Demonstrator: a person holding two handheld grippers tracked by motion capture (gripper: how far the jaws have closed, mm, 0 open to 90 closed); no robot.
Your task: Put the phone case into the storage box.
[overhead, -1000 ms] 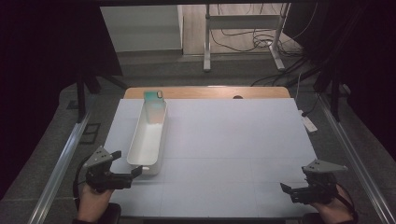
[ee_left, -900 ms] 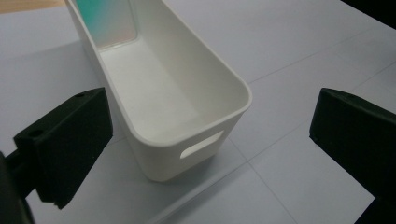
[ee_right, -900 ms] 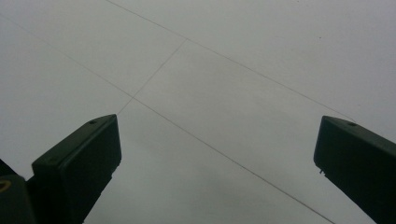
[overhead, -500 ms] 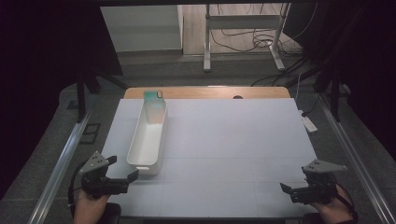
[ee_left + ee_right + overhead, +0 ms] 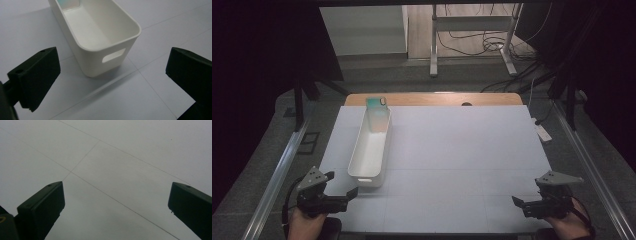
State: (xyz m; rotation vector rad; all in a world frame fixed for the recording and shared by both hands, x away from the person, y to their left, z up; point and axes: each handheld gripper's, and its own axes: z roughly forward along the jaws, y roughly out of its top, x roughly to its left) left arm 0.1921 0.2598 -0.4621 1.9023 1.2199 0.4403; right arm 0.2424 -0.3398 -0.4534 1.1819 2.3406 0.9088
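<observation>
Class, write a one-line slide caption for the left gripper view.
Open hand-held gripper faces the handle end of a white bin on the table.

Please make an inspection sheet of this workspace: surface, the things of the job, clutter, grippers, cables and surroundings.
Surface: white table top, thin grid lines, wooden edge at the far side.
Job's things: long white bin with a handle slot, at the left; a teal-topped pack stands in its far end.
Clutter: nothing seen.
Grippers: left gripper open, near the bin's near end, not touching; right gripper open over bare table.
Cables: loose cables on the floor behind.
Surroundings: metal stand legs, dark sides.
</observation>
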